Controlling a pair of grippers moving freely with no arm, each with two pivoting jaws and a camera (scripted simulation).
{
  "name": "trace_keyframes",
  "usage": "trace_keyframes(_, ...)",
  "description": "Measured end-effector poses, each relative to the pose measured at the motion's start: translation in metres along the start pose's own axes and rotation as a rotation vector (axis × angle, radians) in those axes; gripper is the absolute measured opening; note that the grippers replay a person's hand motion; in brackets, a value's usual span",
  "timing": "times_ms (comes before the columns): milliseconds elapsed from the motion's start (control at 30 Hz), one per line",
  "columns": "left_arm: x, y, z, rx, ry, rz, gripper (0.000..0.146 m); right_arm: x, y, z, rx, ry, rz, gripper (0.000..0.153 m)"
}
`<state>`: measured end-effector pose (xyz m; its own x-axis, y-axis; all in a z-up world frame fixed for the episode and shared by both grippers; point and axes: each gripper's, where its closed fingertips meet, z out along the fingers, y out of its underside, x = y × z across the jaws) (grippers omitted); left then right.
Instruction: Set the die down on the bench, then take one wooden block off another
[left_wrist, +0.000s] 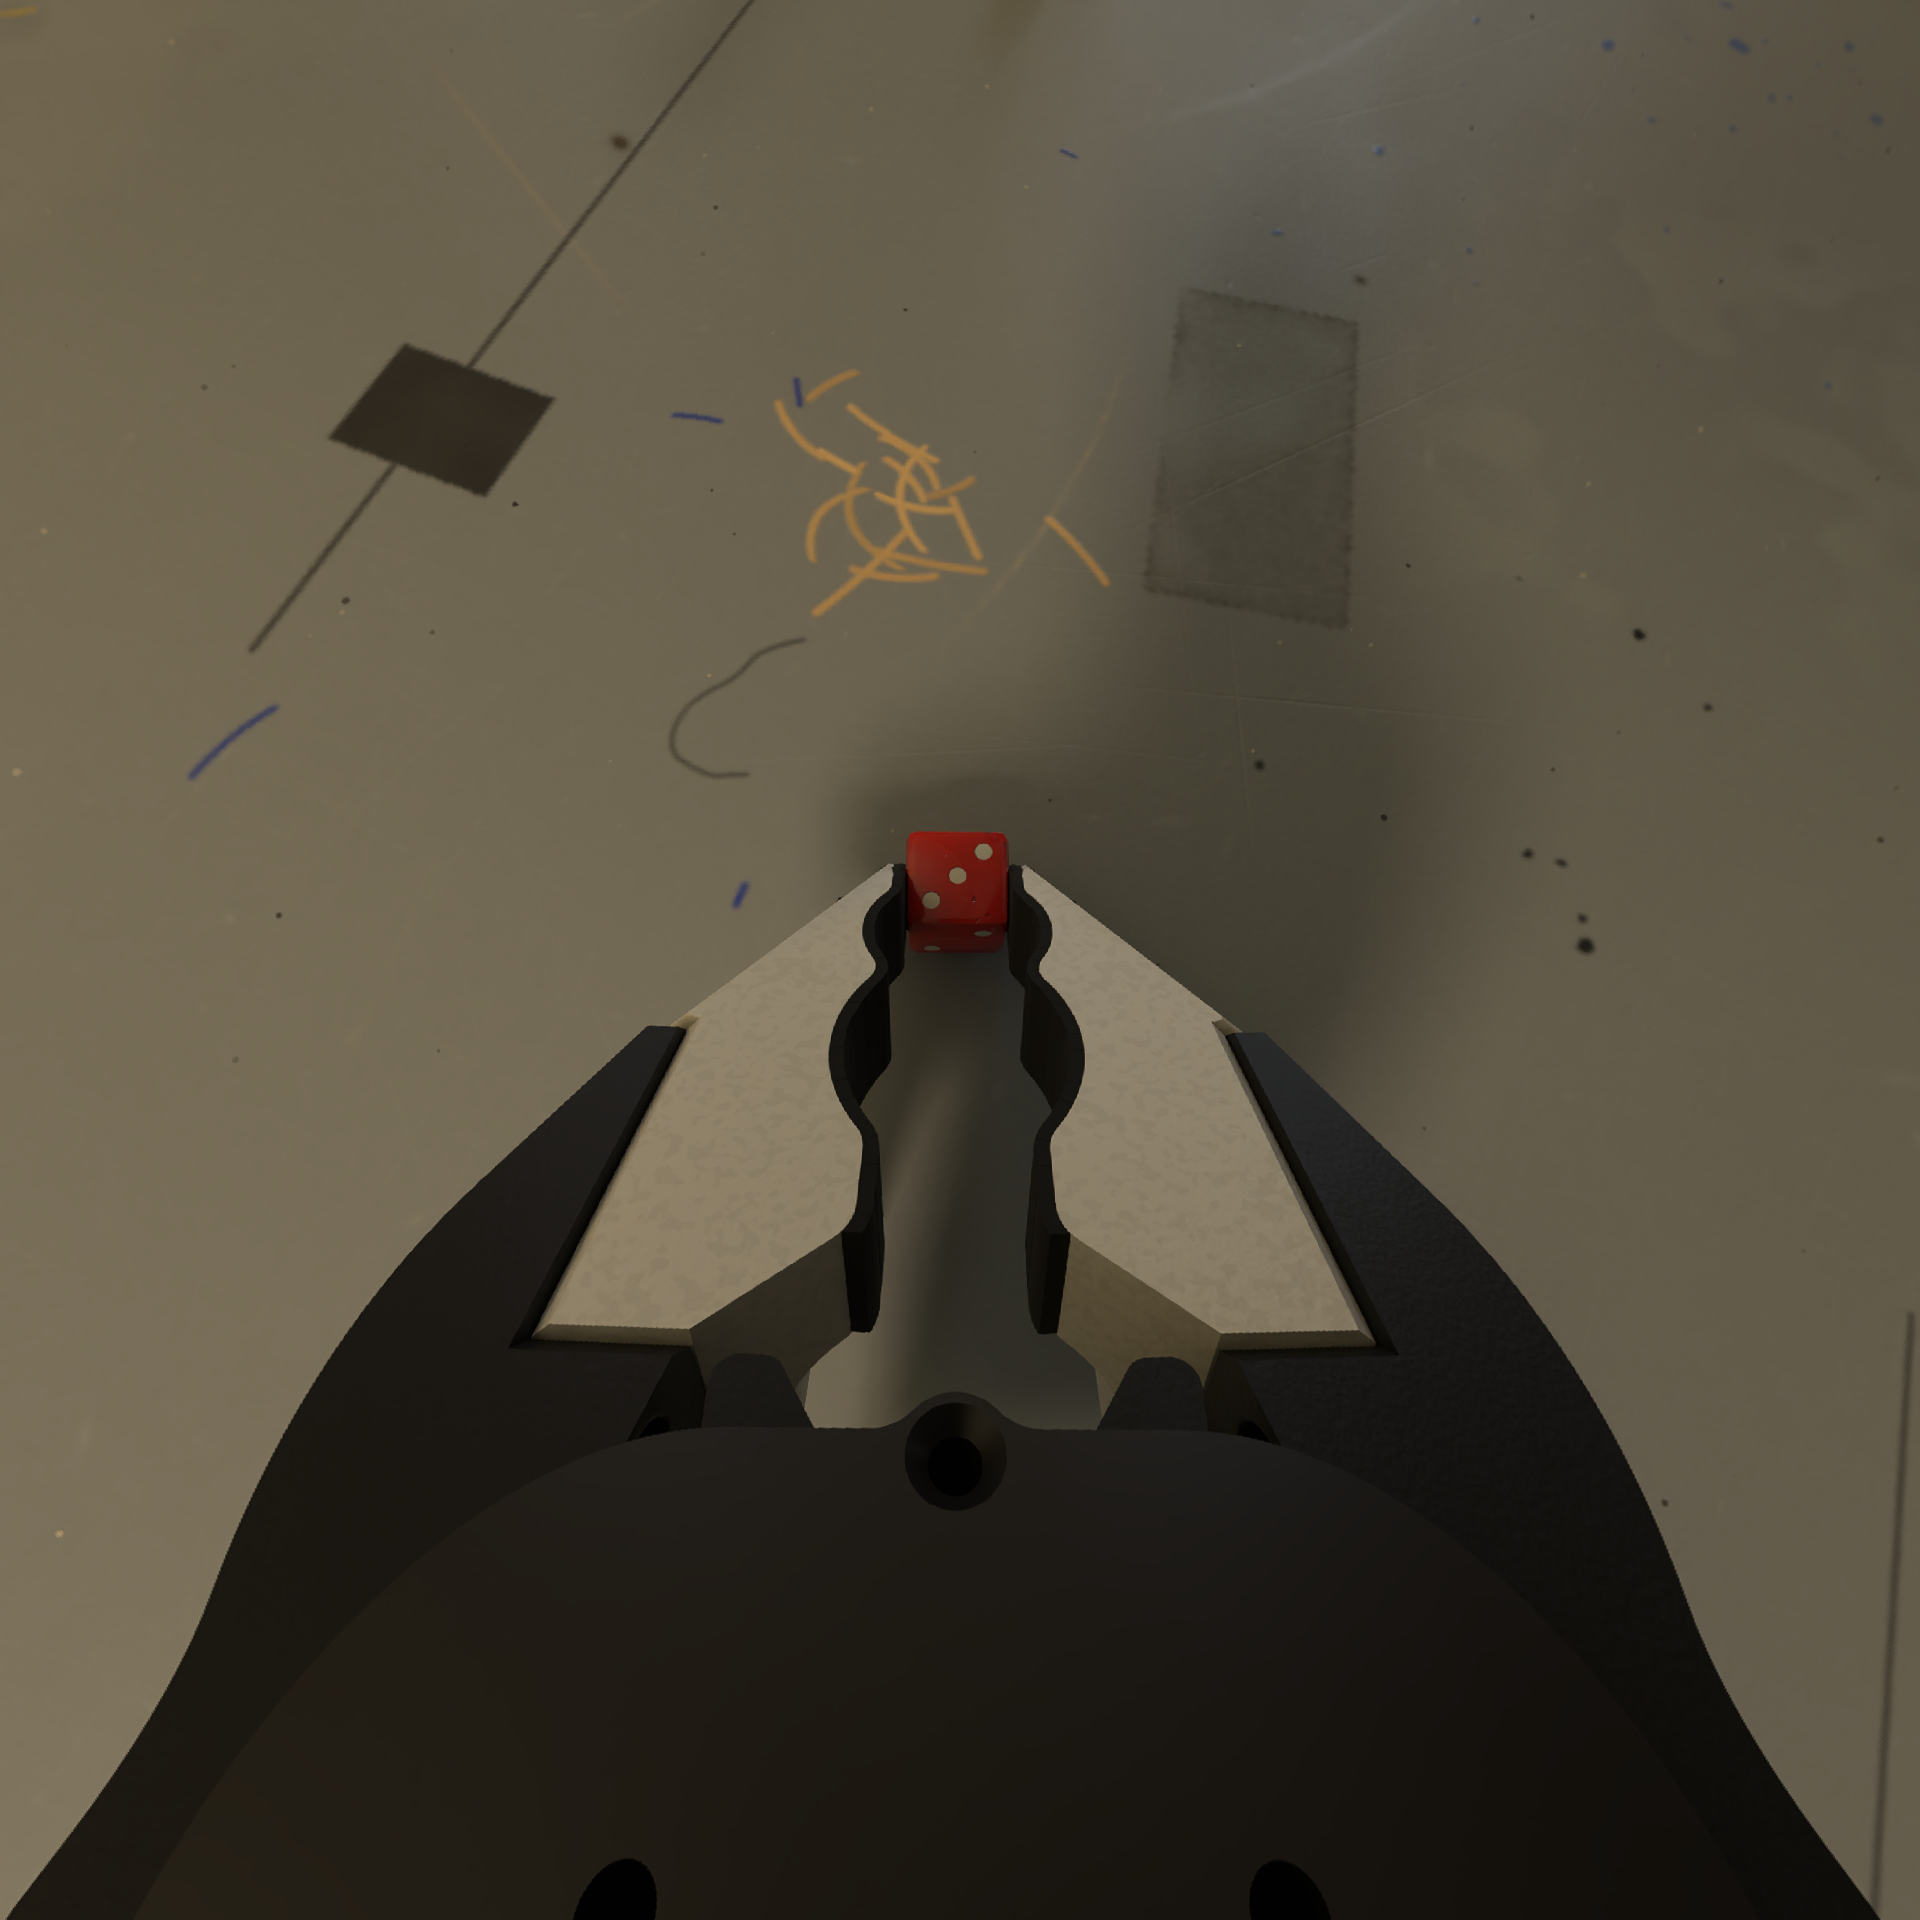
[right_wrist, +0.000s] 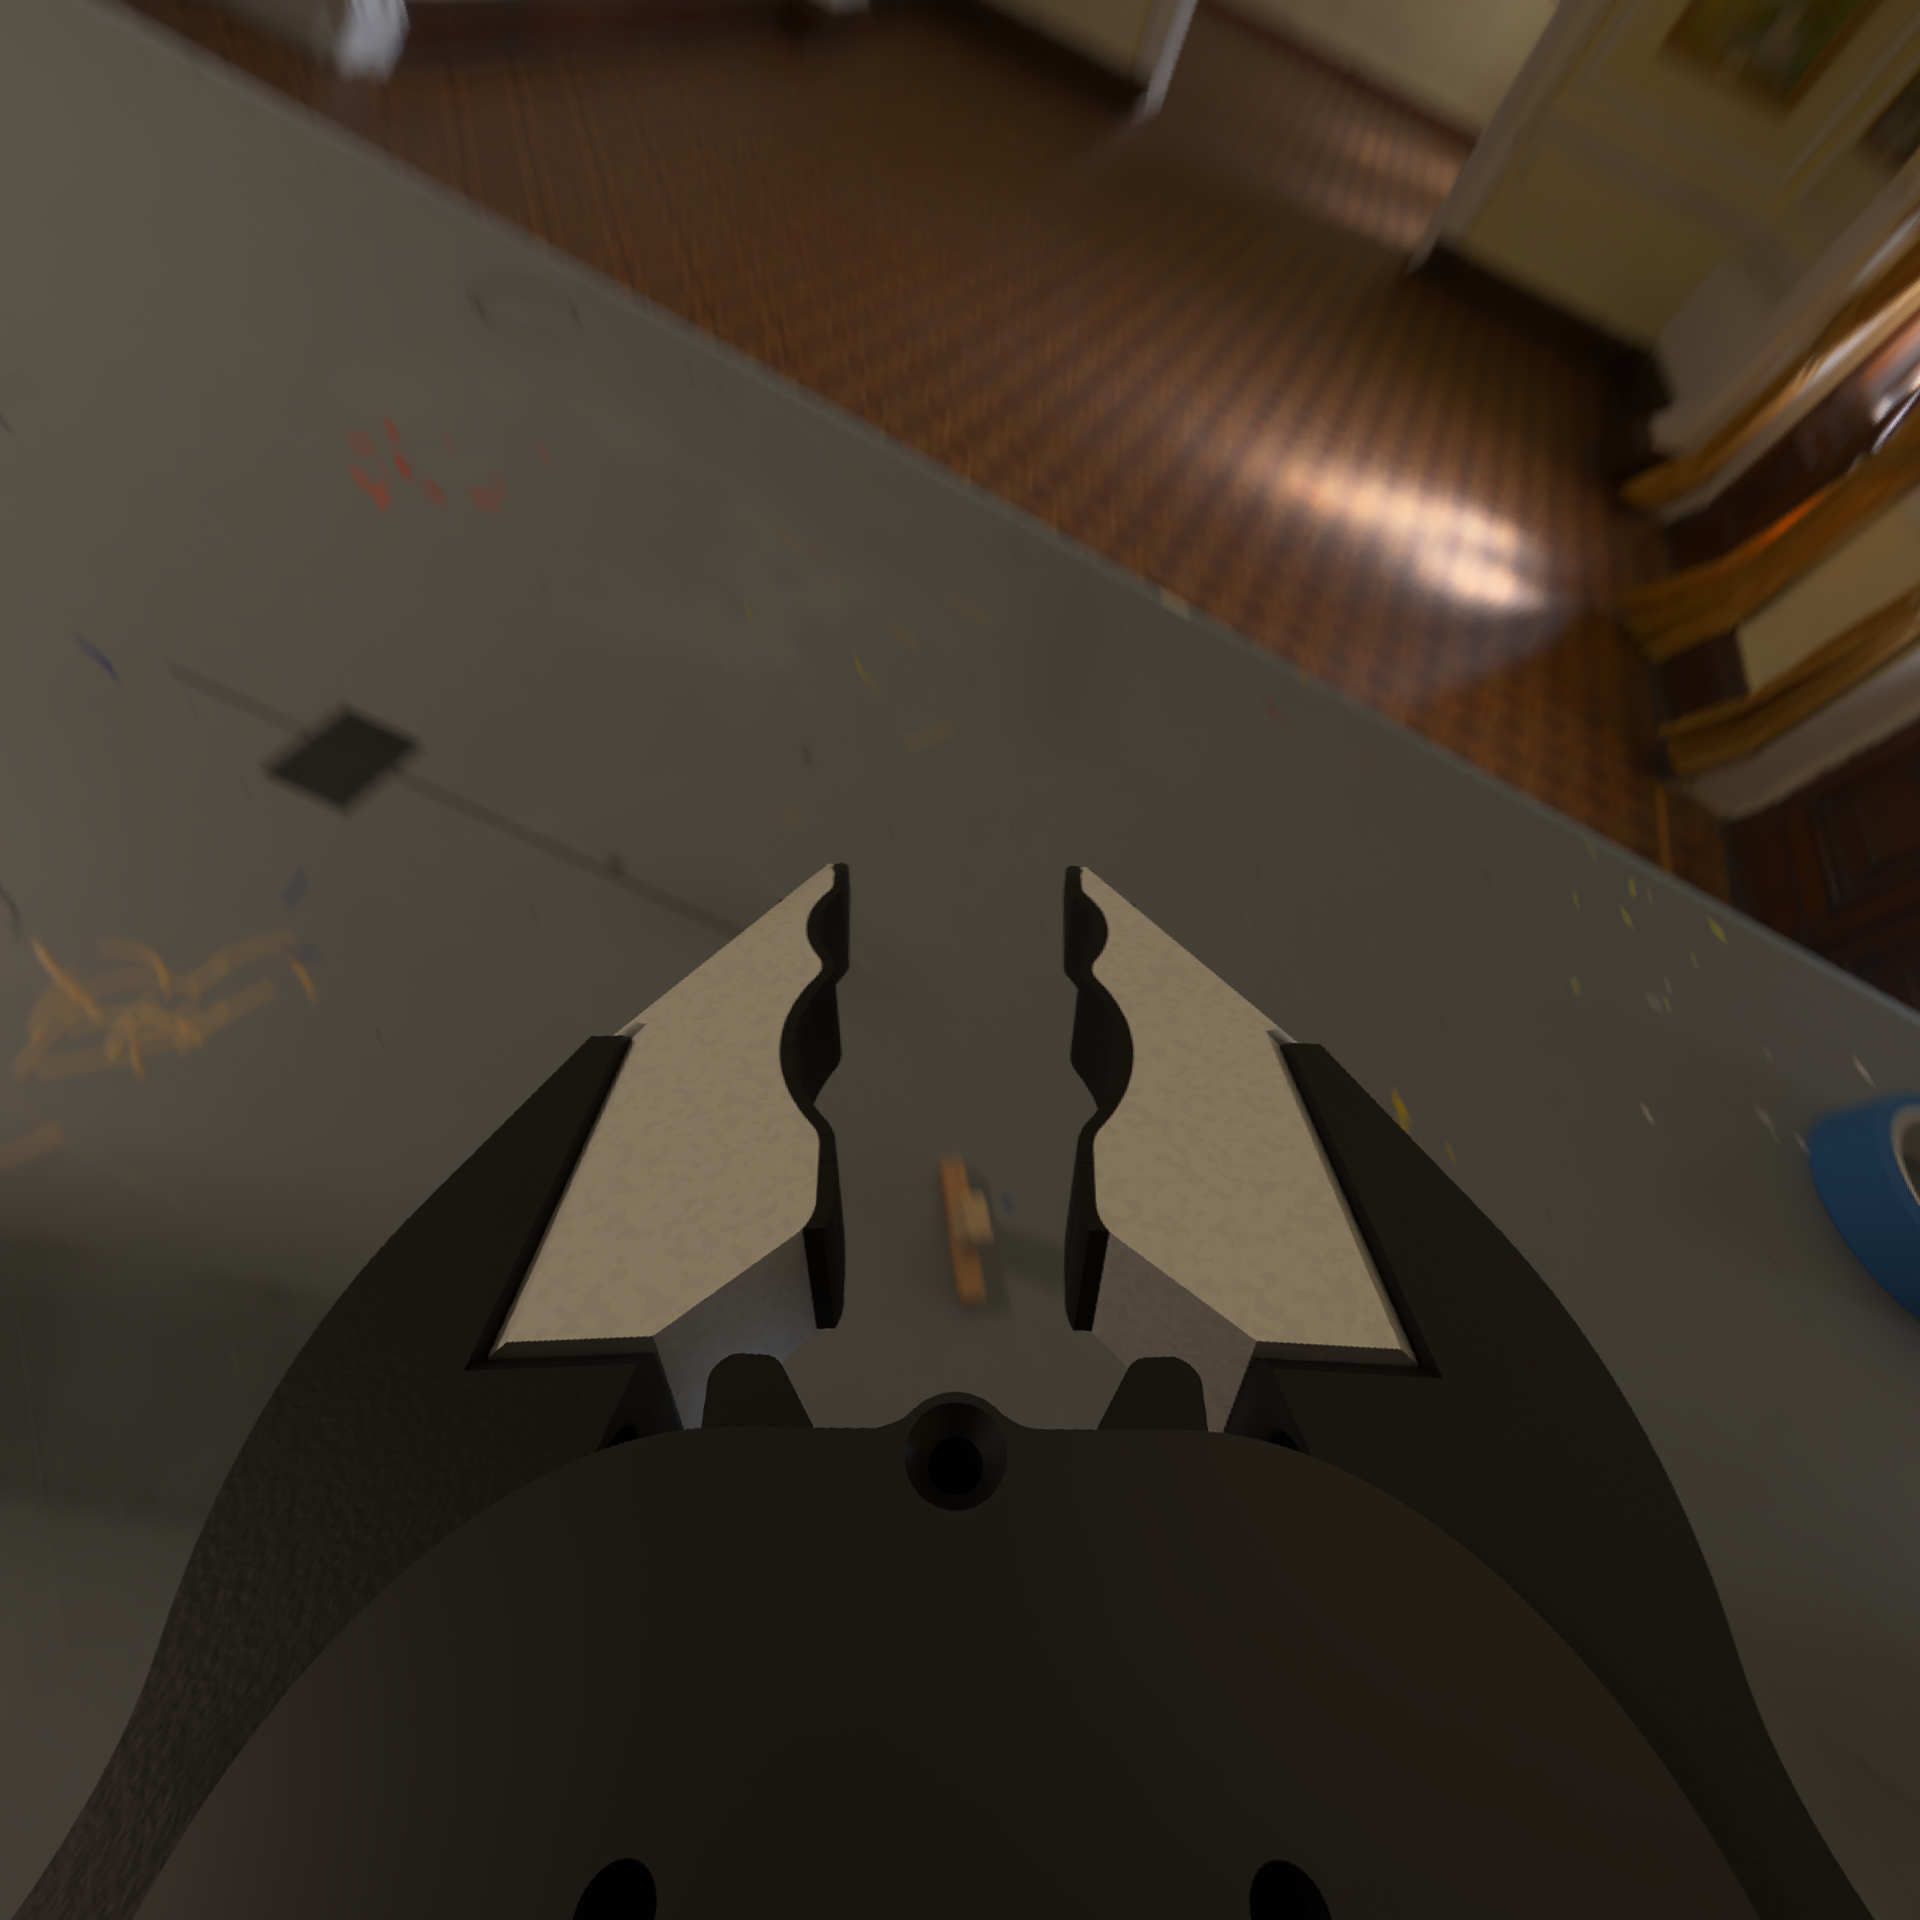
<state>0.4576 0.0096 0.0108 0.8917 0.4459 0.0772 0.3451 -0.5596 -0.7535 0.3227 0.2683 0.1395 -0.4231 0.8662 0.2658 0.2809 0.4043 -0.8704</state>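
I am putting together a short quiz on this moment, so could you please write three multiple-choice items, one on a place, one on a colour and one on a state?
1. Where is the die?
A. Between the fingertips of the left tool
B. Inside the roll of tape
C. On the floor

2. What colour is the roll of tape near the bench edge?
A. Green
B. Blue
C. White

3. How does the right tool stand?
A. Shut on a wooden block
B. Shut on the die
C. Open and holding nothing

Key: 1 A, the left wrist view shows the red die pinched at the fingertips. 2 B, the right wrist view shows a blue roll at its right edge. 3 C, its fingers stand apart with bare bench between them, the wooden blocks lying farther below.
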Motion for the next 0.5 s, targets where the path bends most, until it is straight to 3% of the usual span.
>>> trace_keyframes(100, 0.003, 0.000, 0.000, -0.001, -0.004, 0.036, 0.018, 0.010, 0.041, -0.014, -0.136, -0.093, 0.031, 0.028)
trace_keyframes(267, 0.004, 0.000, 0.000, 0.001, 0.016, 0.021, 0.018, 0.009, 0.108, -0.006, -0.303, -0.213, 0.035, 0.027)
trace_keyframes(500, 0.011, -0.006, -0.005, 0.050, 0.113, -0.047, 0.024, 0.002, 0.129, 0.021, -0.282, -0.296, 0.137, 0.024)
